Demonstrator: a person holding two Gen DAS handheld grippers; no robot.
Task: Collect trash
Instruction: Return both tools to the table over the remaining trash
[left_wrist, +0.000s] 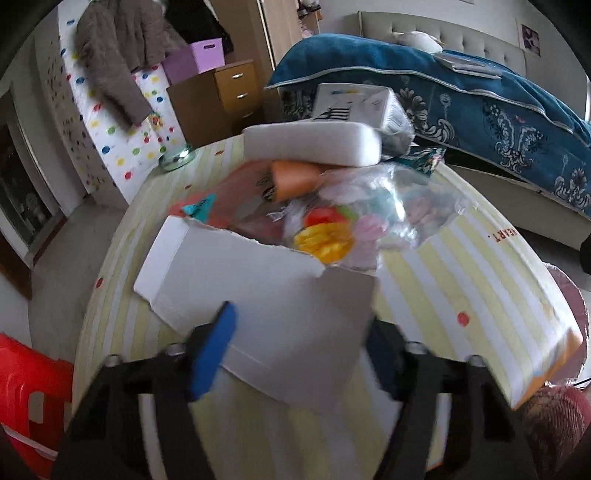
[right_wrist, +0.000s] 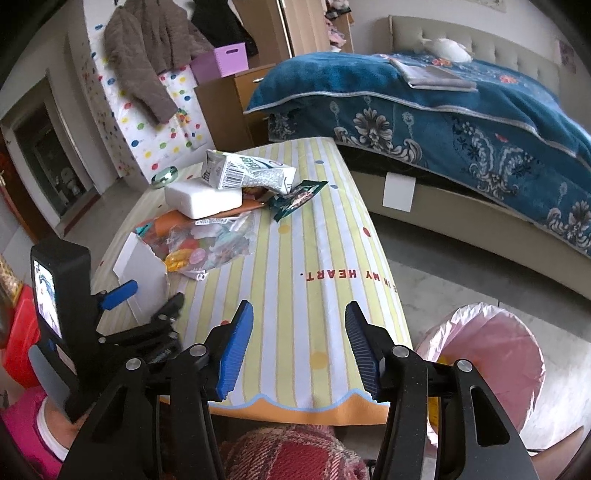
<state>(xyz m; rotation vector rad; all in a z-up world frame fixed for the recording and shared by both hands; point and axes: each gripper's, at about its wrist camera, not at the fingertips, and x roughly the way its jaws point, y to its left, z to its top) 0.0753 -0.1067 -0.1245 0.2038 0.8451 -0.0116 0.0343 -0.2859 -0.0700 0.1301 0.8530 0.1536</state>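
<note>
Striped cloth surface (right_wrist: 314, 258); left hand-held gripper (left_wrist: 295, 354) clamped on torn white cardboard (left_wrist: 258, 295), right hand-held gripper (right_wrist: 299, 350) released, ribbed pads bare.

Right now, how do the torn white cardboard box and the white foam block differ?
The torn white cardboard box lies at the near end of the pile, between the left gripper jaws; the white foam block sits farther back, ungripped. The box is thin, ragged-edged and opened out; the block is thick, intact, round-cornered. A drink carton rests on the block; nothing rests on the box. Both are white and on the striped tablecloth.
</note>
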